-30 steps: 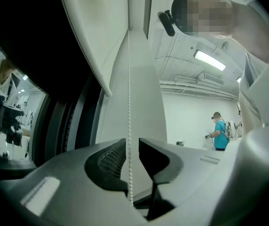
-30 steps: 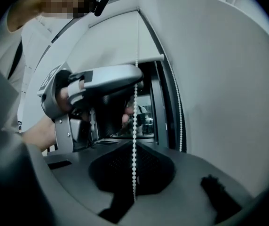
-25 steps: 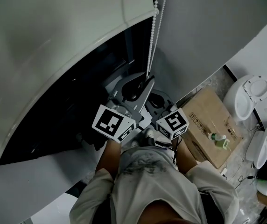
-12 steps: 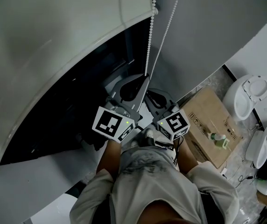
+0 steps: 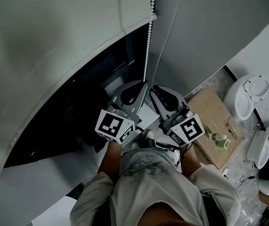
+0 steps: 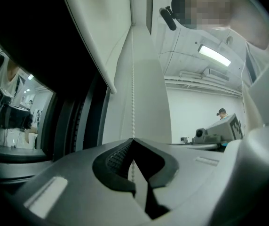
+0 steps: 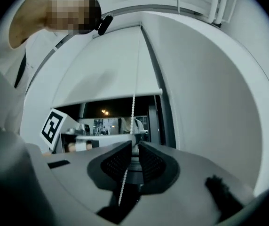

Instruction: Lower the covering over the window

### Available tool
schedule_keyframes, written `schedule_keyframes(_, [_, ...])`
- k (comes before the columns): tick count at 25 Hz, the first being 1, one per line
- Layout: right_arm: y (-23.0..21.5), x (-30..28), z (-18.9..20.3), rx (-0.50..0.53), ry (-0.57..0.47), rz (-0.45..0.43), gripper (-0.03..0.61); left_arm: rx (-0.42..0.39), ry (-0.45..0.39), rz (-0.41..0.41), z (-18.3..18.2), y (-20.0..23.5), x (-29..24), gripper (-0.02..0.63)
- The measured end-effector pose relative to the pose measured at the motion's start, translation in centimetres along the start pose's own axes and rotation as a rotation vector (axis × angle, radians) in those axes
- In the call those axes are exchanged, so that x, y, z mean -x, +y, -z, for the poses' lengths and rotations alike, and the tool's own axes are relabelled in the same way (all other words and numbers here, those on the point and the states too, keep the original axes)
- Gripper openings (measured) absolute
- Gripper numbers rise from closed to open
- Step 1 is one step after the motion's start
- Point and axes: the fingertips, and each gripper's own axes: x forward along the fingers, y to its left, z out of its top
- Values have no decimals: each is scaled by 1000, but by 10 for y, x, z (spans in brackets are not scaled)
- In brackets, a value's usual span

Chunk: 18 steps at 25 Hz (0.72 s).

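Observation:
A white roller blind hangs over the dark window, its bottom rail partway down. A white bead chain hangs beside its right end. My left gripper is shut on that chain, and in the left gripper view its tips meet around the chain. My right gripper sits just right of it, open. In the right gripper view the chain's other strand runs loosely through the narrow gap of the right gripper.
A grey wall panel rises to the right of the window. On the floor at lower right lies a cardboard box with a green bottle on it, and white fixtures stand beyond.
The right gripper and its marker cube have shifted to the right, apart from the left one. The chain's right strand swung out to the right. The left gripper stays at the chain.

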Motion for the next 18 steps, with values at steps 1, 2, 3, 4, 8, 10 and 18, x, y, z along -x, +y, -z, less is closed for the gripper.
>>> schedule_keyframes(1, [-1,0,-7,5,-15,0,43,3,7,-2,4,1,0,8])
schedule_keyframes(2, [-1,-1,-13,12,-29,1,44,7,15,-5,8,1,1,8])
schedule_keyframes(3, [-2,-2,-19,21,-40,2,44,13,24,-8,13,1,1,8])
schedule_keyframes(4, [-3,-4,-24,31,-50,3,44,18,34,-10,18,1,2,8])
schedule_keyframes(8, [-6,-12,-37,63,-62,1,69,39,77,-6,39,-4,4,8])
schedule_keyframes(10, [-4,-17,-40,74,-61,-9,78,51,90,-6,47,-5,8,8])
schedule_keyframes(18, [4,-34,-47,94,-69,-46,92,70,137,-9,70,-9,14,8])
